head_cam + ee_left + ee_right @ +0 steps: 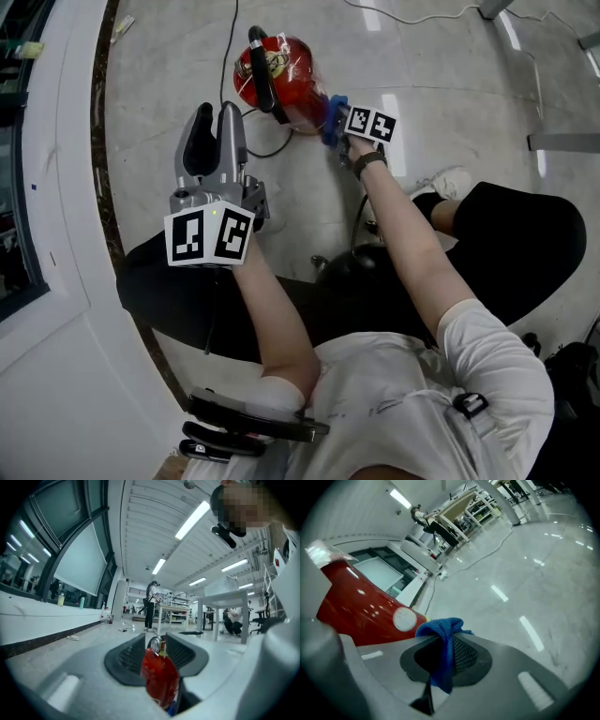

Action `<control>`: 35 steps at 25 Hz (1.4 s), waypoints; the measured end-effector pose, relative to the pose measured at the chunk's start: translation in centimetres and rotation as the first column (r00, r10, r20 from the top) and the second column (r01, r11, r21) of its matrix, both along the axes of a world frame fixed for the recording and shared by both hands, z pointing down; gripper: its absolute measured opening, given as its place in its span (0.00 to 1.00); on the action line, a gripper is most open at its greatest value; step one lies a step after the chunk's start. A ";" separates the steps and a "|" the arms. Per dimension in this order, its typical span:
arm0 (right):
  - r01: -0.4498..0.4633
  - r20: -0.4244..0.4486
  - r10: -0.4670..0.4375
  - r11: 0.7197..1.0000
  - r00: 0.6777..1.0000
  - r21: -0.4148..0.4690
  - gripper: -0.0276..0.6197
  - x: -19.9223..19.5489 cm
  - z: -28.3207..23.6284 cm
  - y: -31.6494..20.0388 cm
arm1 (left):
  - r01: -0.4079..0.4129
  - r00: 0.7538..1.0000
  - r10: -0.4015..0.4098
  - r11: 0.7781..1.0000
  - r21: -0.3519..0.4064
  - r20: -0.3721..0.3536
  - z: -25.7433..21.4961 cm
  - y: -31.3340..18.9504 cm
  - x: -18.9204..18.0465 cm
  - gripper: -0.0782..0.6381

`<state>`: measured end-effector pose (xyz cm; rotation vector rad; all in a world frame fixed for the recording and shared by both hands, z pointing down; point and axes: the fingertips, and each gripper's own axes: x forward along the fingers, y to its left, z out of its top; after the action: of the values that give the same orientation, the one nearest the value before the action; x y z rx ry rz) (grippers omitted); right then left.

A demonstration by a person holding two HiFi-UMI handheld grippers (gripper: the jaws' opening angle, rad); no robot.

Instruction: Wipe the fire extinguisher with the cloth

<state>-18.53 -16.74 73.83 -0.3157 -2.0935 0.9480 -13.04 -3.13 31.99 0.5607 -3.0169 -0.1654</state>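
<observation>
Short of the fire extinguisher (286, 70), the left gripper (215, 114) hangs raised, its jaws a little apart with nothing between them. Farther on, the right gripper (446, 644) is clamped on the blue cloth (331, 114), which lies against the extinguisher's red side. The extinguisher stands upright on the pale floor (422, 56).

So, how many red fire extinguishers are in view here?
1: the red metal fire extinguisher stands on the pale floor, with the blue cloth in the right gripper beside it. None other shows.
</observation>
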 end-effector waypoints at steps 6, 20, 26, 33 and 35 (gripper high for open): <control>0.237 -0.138 -0.220 0.964 0.966 0.122 0.11 3.4 7.0 1.1 | 0.029 0.999 -0.029 1.000 -0.010 -0.013 0.2 1.0 0.0 0.30; 0.147 0.629 -0.030 0.980 0.777 -0.135 0.11 -6.5 -30.2 -4.6 | 0.015 0.999 -0.016 1.000 0.024 0.032 -1.7 0.9 1.1 0.30; 0.454 0.785 -0.120 0.863 0.608 -0.220 0.11 -1.7 -40.5 -0.1 | 0.010 0.999 -0.012 0.999 0.036 0.037 -1.9 0.9 1.3 0.30; 0.499 0.720 -0.414 0.860 0.557 0.109 0.11 -0.3 -38.2 4.1 | 0.021 0.999 -0.022 0.999 0.038 0.024 -1.1 1.5 0.9 0.30; 0.493 0.707 -0.467 0.849 0.531 0.191 0.11 -0.4 -38.2 4.1 | 0.019 1.000 -0.020 0.999 0.041 0.019 -0.8 1.4 0.7 0.30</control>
<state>-18.89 -12.65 35.61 -1.4379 -2.4635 0.5303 -12.31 -1.69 31.19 0.5397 -3.0450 -0.2241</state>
